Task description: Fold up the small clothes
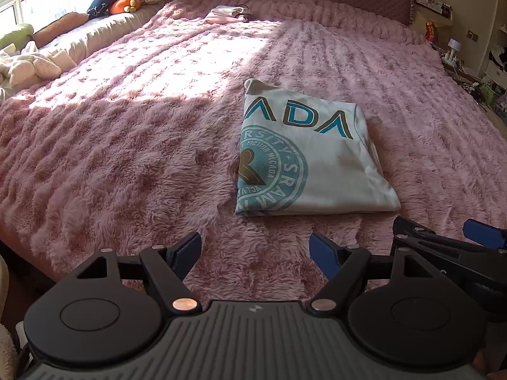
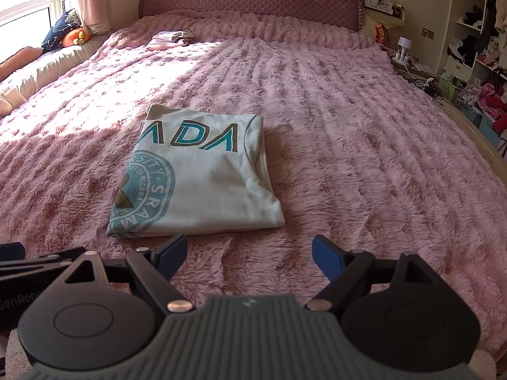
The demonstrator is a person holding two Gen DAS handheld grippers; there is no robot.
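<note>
Sunlight falls across a pink shaggy bedspread [image 2: 348,133] where a white T-shirt [image 2: 202,183] with a teal round print and large letters lies folded into a compact rectangle, near the foot of the bed and just ahead of both tools. The left gripper [image 1: 255,251] has its fingers spread wide with nothing between them, low over the fur short of the shirt's near edge; the right gripper [image 2: 248,251] is likewise wide and empty, its left finger [image 2: 172,248] just shy of the folded hem. A small stack of folded pale clothes [image 2: 172,38] sits far off by the headboard [image 2: 250,0]. My judgement is that this shirt is folded and the next step is moving it to that stack or one last tidy. Risk lies in the lift: pinching only the top layer would let the lower layers drop open and undo the fold. Deep pile could also be caught along with the cloth, dragging the bedspread. With the two tools side by side and close, a careless reach could knock them together.
</note>
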